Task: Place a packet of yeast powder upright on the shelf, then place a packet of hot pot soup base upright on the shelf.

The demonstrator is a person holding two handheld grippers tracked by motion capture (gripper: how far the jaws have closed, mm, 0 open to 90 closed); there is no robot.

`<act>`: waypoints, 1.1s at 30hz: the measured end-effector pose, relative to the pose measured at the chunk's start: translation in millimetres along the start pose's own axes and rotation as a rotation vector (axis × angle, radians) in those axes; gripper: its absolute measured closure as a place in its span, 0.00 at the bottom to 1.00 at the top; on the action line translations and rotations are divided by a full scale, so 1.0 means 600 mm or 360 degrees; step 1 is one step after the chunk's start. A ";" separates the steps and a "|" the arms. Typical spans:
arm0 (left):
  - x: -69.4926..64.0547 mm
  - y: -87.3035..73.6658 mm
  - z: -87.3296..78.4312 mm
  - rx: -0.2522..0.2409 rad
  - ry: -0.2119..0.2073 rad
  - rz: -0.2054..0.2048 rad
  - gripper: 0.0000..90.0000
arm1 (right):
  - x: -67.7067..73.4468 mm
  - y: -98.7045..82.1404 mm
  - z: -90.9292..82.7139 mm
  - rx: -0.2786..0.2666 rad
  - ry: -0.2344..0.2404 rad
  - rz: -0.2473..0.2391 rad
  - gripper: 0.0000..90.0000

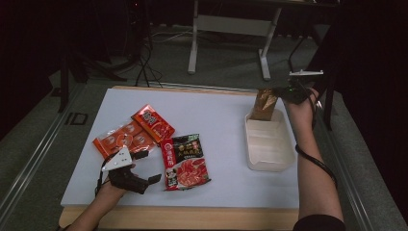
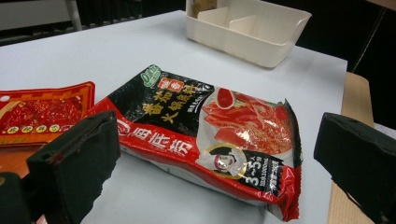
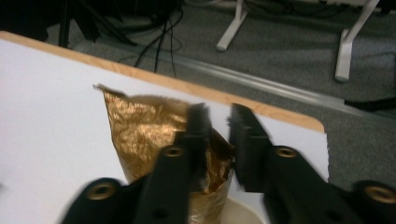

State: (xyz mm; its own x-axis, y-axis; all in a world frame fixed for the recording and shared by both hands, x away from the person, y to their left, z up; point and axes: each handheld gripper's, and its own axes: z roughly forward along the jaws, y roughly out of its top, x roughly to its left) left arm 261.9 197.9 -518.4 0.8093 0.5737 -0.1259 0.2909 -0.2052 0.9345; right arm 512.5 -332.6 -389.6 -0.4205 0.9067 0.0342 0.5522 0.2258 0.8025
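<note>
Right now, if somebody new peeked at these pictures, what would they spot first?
Probably the shiny gold bag standing in the far end of the white tray at the table's right side, with the right gripper just above it, jaws slightly apart. Next, the bright red and black food packet lying flat mid-table, before the open left gripper, with two orange packets beside it.

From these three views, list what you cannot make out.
- Gold pouch: its lower part, right gripper view, hidden by the right tongs.
- Tray: far compartment floor, high view, behind the pouch.
- Orange packets: print too small, high view.
- Left tongs: right pad cut by the frame edge, left gripper view.
</note>
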 end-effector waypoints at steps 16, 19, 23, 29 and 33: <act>0.004 0.000 0.001 0.0031 0.0045 -0.0017 0.01 | 0.040 -0.009 -0.060 -0.0192 0.0062 0.0039 0.27; 0.006 0.002 0.000 0.0063 0.0051 -0.0070 0.03 | 0.055 -0.022 -0.068 -0.0198 0.0112 0.0018 0.15; 0.002 0.006 0.003 0.0141 0.0052 -0.0081 0.03 | 0.081 -0.041 -0.088 -0.0250 0.0235 0.0001 0.14; -0.006 0.017 0.005 0.0171 -0.0006 -0.0090 0.03 | 0.118 -0.065 -0.119 -0.0345 0.0270 -0.0130 0.16; -0.013 0.021 0.009 0.0205 -0.0035 -0.0085 0.03 | 0.137 -0.081 -0.136 -0.0378 0.0297 -0.0181 0.17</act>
State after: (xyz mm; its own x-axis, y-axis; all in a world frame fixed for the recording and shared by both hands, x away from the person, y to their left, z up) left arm 262.2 186.8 -507.3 0.8015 0.5694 -0.1828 0.3955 -0.2756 0.8761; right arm 392.3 -297.9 -377.4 -0.6066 0.7946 0.0272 0.3198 0.2125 0.9234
